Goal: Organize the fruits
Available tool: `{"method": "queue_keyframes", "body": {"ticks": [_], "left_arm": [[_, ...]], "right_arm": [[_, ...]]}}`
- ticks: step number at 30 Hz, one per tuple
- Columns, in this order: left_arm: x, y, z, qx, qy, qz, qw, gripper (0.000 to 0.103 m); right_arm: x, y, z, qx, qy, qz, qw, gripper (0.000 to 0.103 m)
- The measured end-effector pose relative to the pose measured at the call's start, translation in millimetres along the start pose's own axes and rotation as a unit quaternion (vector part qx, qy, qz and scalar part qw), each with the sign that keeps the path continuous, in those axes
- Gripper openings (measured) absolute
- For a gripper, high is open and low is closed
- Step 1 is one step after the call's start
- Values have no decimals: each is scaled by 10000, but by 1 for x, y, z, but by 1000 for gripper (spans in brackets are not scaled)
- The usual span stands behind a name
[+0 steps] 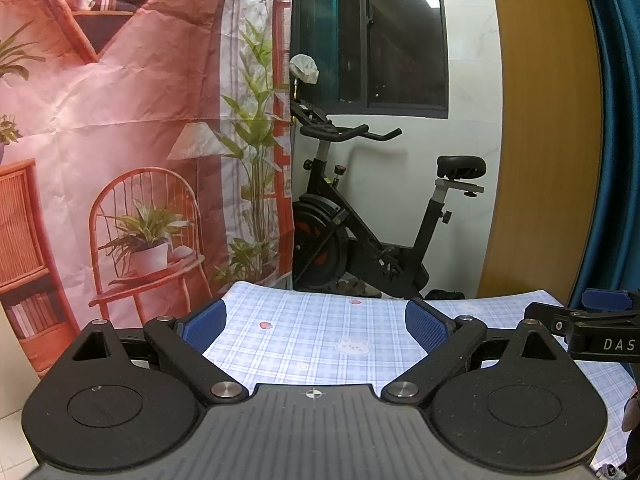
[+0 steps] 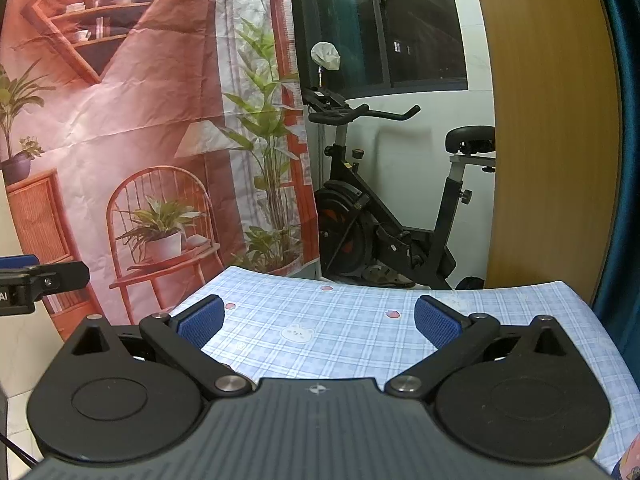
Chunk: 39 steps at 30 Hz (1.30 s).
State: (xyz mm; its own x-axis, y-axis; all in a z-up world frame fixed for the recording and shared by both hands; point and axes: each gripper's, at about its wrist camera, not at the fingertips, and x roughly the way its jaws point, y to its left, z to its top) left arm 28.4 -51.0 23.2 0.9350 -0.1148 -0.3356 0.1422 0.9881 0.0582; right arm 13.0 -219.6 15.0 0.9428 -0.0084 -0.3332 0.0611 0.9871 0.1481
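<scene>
A big printed backdrop (image 1: 140, 140) hangs behind everything, with an exercise bike (image 1: 372, 220) next to it by the window. Closer in there's the surface (image 1: 312, 332) in its blue plaid cloth, and no fruit shows in either view. Left gripper (image 1: 316, 324) and right gripper (image 2: 318, 318) both hang over it, jaws spread wide, holding nothing.

We see a desk (image 1: 320, 336) covered in pale blue plaid with small pink hearts and white bunny faces. Our tongs (image 2: 316, 320) are black with blue textured pads (image 2: 200, 320). The backdrop (image 1: 140, 120) is salmon-pink with printed green plants; the exercise bike (image 1: 360, 220) is black.
</scene>
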Motion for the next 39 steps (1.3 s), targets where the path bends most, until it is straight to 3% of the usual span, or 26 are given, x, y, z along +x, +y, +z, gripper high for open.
{"method": "queue_keyframes", "body": {"ticks": [39], "left_arm": [[0,2,-3,90,69,-256,9996,100]], "right_arm": [[0,-6,-3,135,-3,-100,9999,103]]}}
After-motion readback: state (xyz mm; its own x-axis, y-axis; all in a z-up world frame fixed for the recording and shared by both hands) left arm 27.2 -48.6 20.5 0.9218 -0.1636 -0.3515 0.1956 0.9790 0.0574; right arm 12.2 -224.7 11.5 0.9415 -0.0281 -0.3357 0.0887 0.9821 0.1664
